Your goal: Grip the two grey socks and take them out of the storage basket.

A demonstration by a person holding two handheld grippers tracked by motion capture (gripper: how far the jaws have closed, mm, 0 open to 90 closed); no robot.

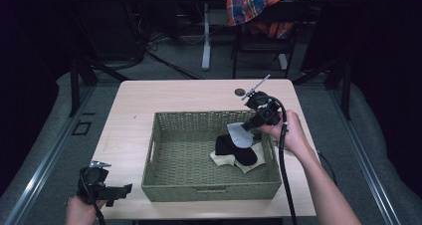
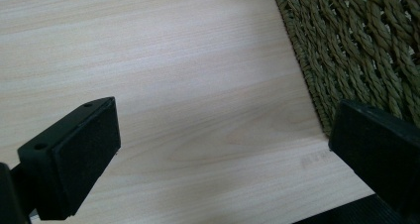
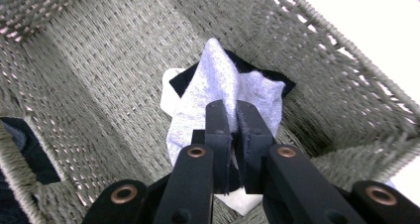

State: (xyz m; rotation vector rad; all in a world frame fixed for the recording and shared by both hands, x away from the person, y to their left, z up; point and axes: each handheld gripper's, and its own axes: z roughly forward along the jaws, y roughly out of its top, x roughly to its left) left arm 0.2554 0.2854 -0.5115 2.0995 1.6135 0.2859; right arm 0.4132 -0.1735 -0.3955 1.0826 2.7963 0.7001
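Two grippers are in use at the wooden table (image 1: 129, 105). Right gripper (image 3: 235, 116) is clenched on a pale grey cloth (image 3: 213, 92), which hangs from the jaws above the right part of the green woven basket (image 1: 164, 158), clear of its floor. Beneath the cloth, a black piece (image 1: 234, 149) lies over a cream piece (image 1: 219, 158) on the basket floor. Left gripper (image 2: 218, 149) is released, jaws wide apart with bare tabletop between them, positioned just beside the basket's near left corner.
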